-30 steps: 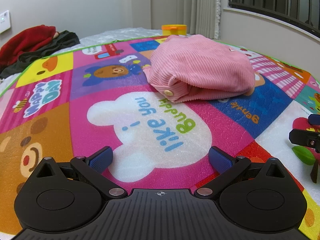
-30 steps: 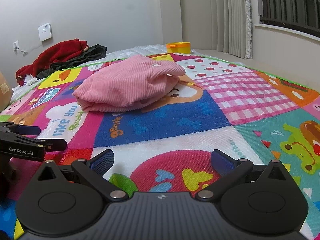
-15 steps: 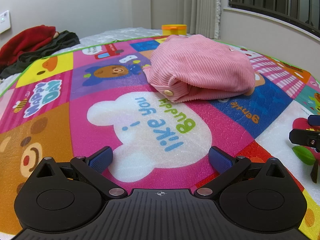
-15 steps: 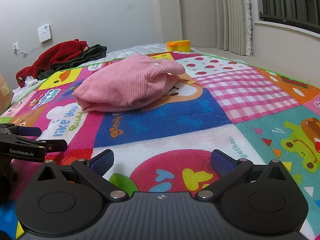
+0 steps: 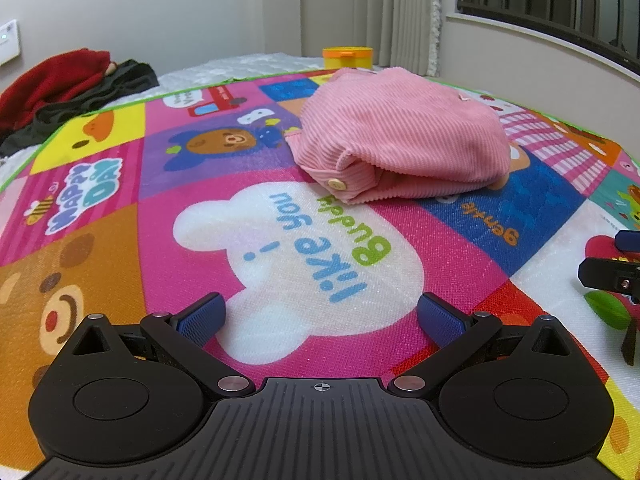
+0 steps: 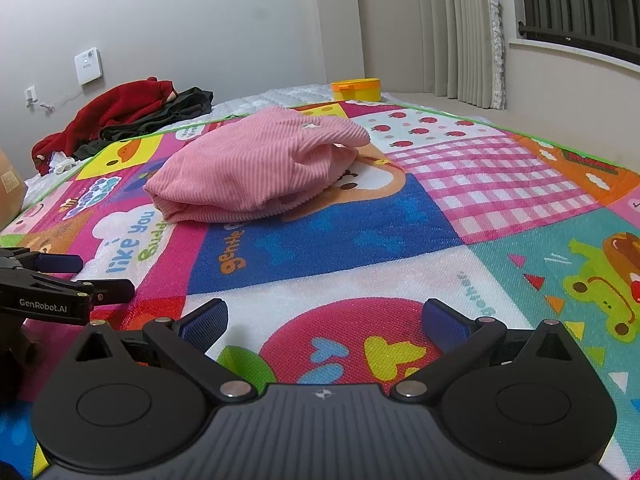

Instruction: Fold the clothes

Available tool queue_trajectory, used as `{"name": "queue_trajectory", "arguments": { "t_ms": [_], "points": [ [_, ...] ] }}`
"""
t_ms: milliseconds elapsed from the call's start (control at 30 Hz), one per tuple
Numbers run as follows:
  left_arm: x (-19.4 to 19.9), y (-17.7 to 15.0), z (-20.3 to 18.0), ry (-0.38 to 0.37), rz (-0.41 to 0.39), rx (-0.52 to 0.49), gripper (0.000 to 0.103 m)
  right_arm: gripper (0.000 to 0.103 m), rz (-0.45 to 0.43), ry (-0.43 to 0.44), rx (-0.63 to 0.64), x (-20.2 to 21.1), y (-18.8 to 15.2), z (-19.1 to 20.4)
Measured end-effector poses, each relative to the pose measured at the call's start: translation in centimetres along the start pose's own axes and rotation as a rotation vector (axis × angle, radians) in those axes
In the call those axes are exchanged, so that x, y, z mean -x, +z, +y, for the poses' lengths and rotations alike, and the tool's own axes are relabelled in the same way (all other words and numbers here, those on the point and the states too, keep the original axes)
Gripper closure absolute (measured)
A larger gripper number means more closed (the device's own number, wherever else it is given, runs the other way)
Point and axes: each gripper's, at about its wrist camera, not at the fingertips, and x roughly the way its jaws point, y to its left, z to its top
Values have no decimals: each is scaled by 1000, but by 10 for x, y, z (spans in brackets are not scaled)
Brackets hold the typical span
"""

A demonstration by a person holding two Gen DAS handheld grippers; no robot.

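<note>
Pink garment (image 5: 404, 148): ribbed corduroy, folded into a rounded, puffy bundle; pale round button at the near-left corner; lies on the play mat, well ahead of both grippers, touching neither.
Play mat (image 5: 280, 248): woven-textured, glossy, bright cartoon squares, green edge trim; white bear shape with "I like you Buddy" lettering just in front of the garment.
Left gripper (image 5: 320, 316): black body, blue ribbed pads, jaws spread wide, grasping nothing; low over the mat's bear patch, nearer than the garment.
Right gripper (image 6: 324, 320): same build, jaws spread wide, nothing between them; low over the mat's red patch, right of the left gripper.
Red and dark clothes (image 6: 116, 120): soft crumpled heap beyond the mat's far-left corner.
Yellow tub (image 6: 356, 89): round, orange lid, past the mat's far edge, behind the garment.
</note>
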Motion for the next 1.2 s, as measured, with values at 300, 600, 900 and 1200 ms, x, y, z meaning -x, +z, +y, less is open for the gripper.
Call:
{"name": "queue_trajectory", "arguments": {
  "t_ms": [300, 600, 900, 1200],
  "points": [
    [0, 0, 2, -6, 0, 8, 0, 0, 5, -3, 1, -1, 0, 1],
    [0, 0, 1, -6, 1, 8, 0, 0, 7, 0, -4, -1, 0, 0],
    [-1, 0, 2, -6, 1, 8, 0, 0, 8, 1, -6, -1, 0, 0],
    [-1, 1, 2, -8, 2, 8, 0, 0, 9, 2, -7, -2, 0, -1]
  ]
}}
